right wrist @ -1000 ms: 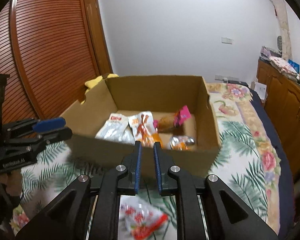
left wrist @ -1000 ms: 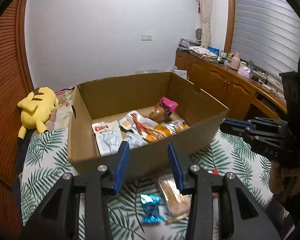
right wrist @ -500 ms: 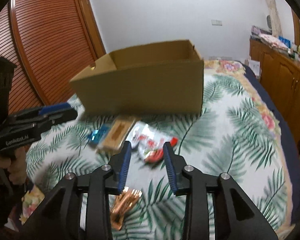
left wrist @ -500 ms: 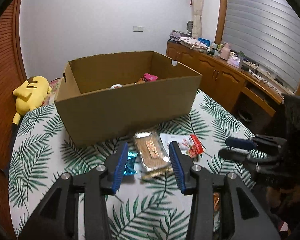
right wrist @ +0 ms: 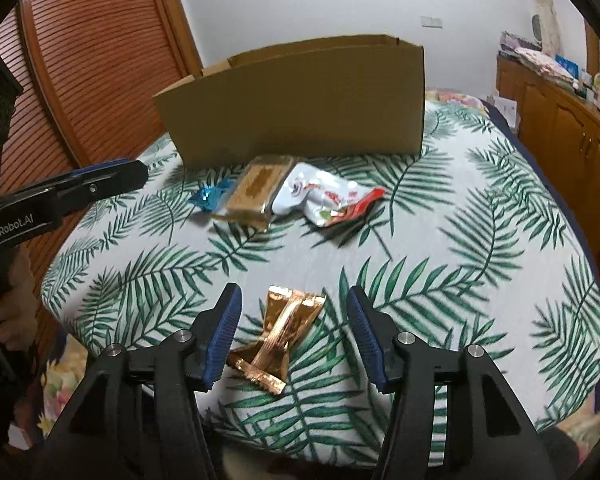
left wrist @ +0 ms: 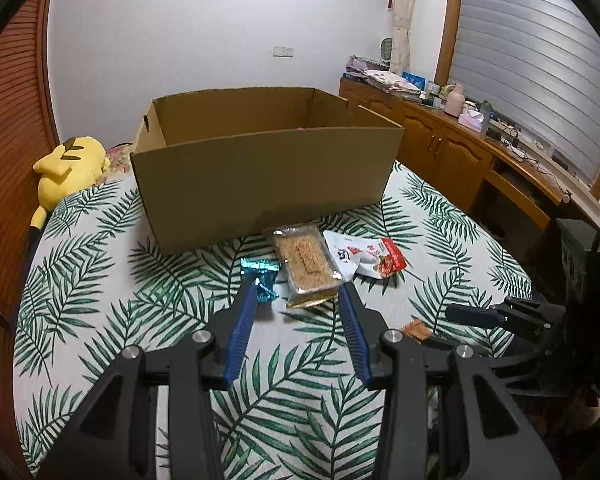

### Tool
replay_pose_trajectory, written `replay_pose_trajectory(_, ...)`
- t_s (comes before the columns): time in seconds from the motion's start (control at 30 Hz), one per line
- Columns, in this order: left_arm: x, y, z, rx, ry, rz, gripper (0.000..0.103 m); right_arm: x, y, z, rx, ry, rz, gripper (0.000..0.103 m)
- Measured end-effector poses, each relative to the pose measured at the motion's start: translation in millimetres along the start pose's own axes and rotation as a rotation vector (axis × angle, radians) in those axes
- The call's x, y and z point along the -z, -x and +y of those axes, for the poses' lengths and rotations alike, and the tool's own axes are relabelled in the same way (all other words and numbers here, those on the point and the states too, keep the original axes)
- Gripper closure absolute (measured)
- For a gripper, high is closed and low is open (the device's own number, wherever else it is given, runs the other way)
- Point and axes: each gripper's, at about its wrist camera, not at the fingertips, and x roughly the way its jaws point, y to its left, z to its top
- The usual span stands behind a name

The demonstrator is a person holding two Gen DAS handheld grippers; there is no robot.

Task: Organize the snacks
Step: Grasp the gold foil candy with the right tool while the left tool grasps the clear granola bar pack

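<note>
A copper foil snack packet (right wrist: 279, 340) lies on the leaf-print cover (right wrist: 440, 248) of the bed, directly between the spread fingers of the right tool (right wrist: 292, 334), which touch nothing; in the left wrist view only a corner of this packet (left wrist: 417, 329) shows beside the right tool (left wrist: 480, 316). Farther off, near the front wall of the cardboard box (right wrist: 300, 100), three more snacks lie in a row: a small blue wrapped candy (right wrist: 209, 197), a clear pack with a brown bar (right wrist: 256, 192) and a white and red pouch (right wrist: 332, 200), the bar pack touching the pouch and just beside the candy. The left tool (left wrist: 298, 312) has its fingers spread wide and holds nothing, hovering over the cover with the brown bar pack (left wrist: 306, 266) ahead in the gap between the tips, the blue candy (left wrist: 260, 276) at its left fingertip and the pouch (left wrist: 364, 256) off to the right. The cardboard box (left wrist: 260, 176) stands open behind them; only a speck of pink shows over its rim, the rest of its inside is hidden. A yellow plush toy (left wrist: 66, 168) lies left of the box at the edge of the bed, and a wooden cabinet (left wrist: 452, 152) with clutter on top runs along the right under a window blind (left wrist: 540, 92); a slatted wooden door (right wrist: 92, 72) stands at the left
</note>
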Motion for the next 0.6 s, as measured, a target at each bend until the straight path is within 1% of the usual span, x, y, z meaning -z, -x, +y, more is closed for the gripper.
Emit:
replay_pose_trajectory(0.1, 4, -2, 0, 0.0, 0.004, 0.009, 0.06, 4, -4, 5, 0.007, 0.013, 0.019, 0.048)
replay_pose_trajectory(0.17, 6, -4, 1, -0.001, 0.008, 0.015, 0.06, 5, -7, 8, 0.007, 0.022, 0.026, 0.051)
replay_pose_trajectory(0.47, 10, -15, 0, -0.022, 0.015, 0.046, 0.058, 9, -17, 10, 0.044, 0.044, 0.065, 0.055)
replay_pose_trajectory(0.57, 10, -20, 2, -0.028, 0.027, 0.057, 0.057, 9, -18, 11, 0.07, 0.068, 0.067, 0.063)
replay_pose_trajectory(0.6, 11, -22, 2, -0.027, 0.029, 0.06, 0.057, 10, -18, 11, 0.071, 0.074, 0.067, 0.071)
